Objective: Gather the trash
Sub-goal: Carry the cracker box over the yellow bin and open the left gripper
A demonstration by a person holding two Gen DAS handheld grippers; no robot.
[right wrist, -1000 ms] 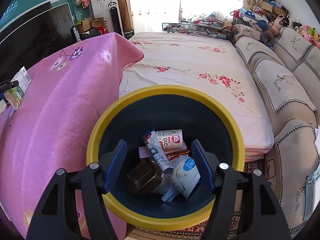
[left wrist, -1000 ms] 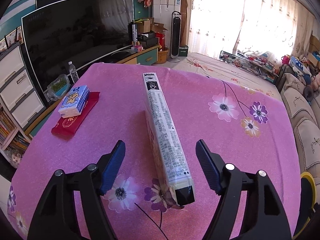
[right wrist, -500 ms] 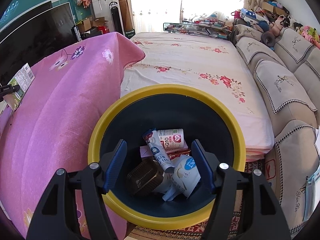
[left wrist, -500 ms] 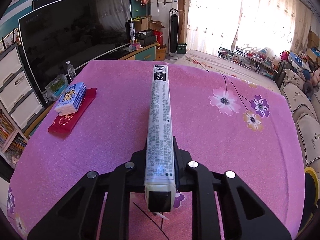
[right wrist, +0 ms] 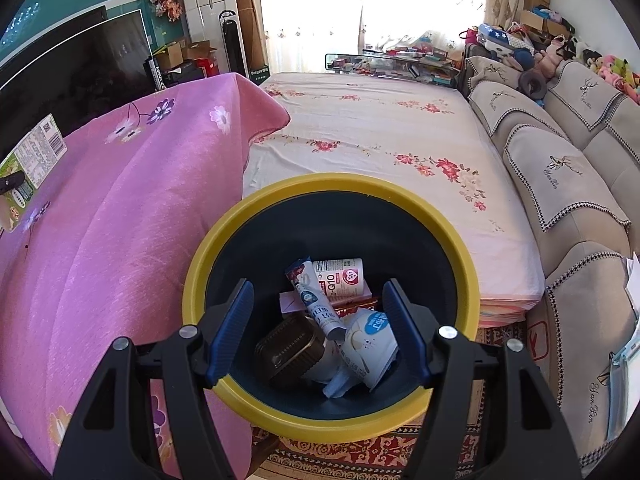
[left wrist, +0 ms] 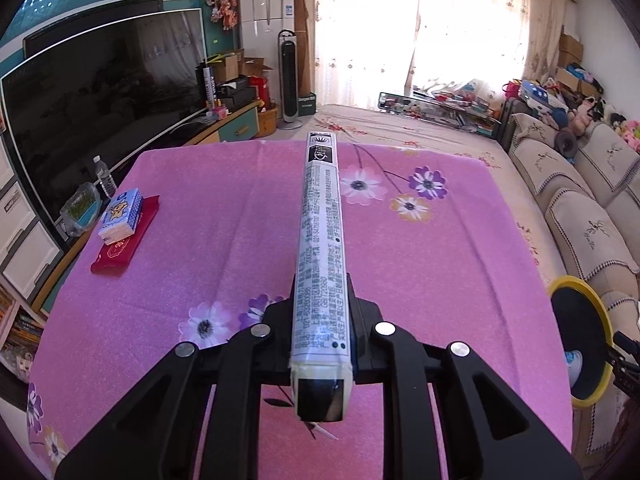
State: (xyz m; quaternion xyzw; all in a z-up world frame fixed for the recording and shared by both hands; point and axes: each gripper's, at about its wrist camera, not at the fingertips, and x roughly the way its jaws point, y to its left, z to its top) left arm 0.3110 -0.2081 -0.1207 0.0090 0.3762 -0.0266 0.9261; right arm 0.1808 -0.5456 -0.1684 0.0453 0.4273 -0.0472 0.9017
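A long narrow printed box (left wrist: 322,240) sticks straight out from my left gripper (left wrist: 322,296), which is shut on its near end and holds it off the pink flowered tablecloth (left wrist: 200,240). The same box (right wrist: 34,156) shows at the left edge of the right wrist view. My right gripper (right wrist: 318,328) hangs open over a yellow-rimmed dark bin (right wrist: 224,240), nothing between its blue pads. Inside the bin lie a tube (right wrist: 316,304), a white bottle (right wrist: 342,280), a brown tin (right wrist: 290,350) and a white cup (right wrist: 368,340). The bin (left wrist: 576,284) stands off the table's right side.
A blue tissue pack (left wrist: 120,210) rests on a red packet (left wrist: 124,248) at the table's left edge. A water bottle (left wrist: 105,176) and a big TV (left wrist: 100,92) stand behind it. A beige sofa (right wrist: 560,168) and a floral sheet (right wrist: 380,140) lie to the right.
The left jaws closed on the long box, which lay on the cloth, and raised it; the left view then swung right, bringing the bin into sight. The right gripper stayed still.
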